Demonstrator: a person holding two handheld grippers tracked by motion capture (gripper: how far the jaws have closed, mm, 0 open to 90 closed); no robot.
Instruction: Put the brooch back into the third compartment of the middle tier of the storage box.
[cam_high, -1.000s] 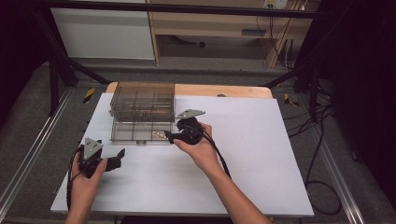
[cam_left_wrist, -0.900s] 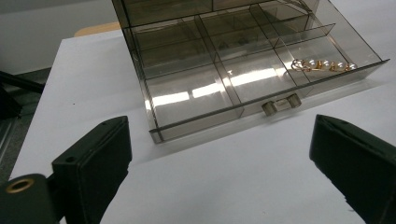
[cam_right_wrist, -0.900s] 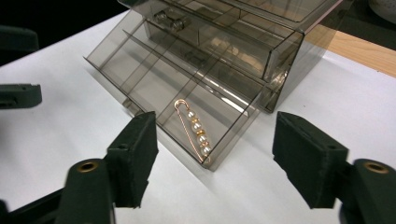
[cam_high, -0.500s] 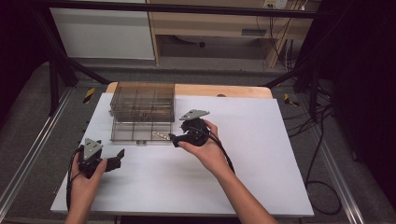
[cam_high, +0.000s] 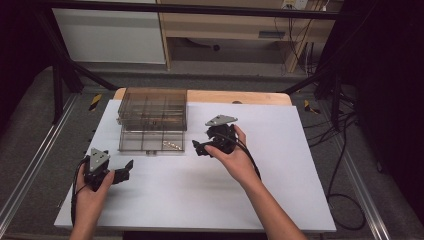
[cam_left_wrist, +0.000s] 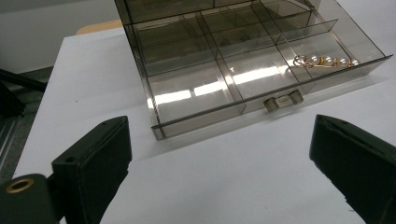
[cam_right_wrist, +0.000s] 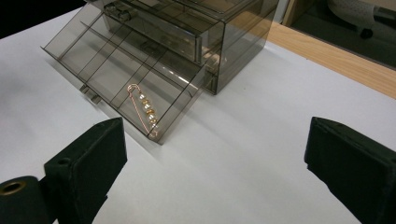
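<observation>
While the person's right forearm stretches in from the bottom edge and angles up toward the middle of the white table (cam_high: 280, 165), the right hand (cam_high: 235, 157) holds the right gripper (cam_high: 198, 148) low over the sheet, its nose turned toward the smoky plastic drawer box (cam_high: 154, 107). Its jaws have just been opening and now stand wide apart, with nothing but bare table between them. The grey three-cornered plate (cam_high: 220, 120) on top of the tool faces upward, and a cable loops back along the wrist.

The left hand (cam_high: 90, 192) sits near the table's near left corner, wrist fairly straight, gripping the left gripper (cam_high: 127, 169) from behind. That tool points level toward the right and slightly up the table, and its jaws also gape, empty, as the left gripper view makes plain. The two hands are well apart.

Between them, farther up the table, the box has its bottom drawer (cam_high: 150, 142) pulled out toward the person. In the drawer's front right compartment lies a gold safety pin strung with pearly beads (cam_right_wrist: 145, 108), stretched along the compartment floor. The pin rests just beside the right gripper's tip, though not touching it. A small clear handle (cam_left_wrist: 283, 101) juts from the drawer's front wall.
</observation>
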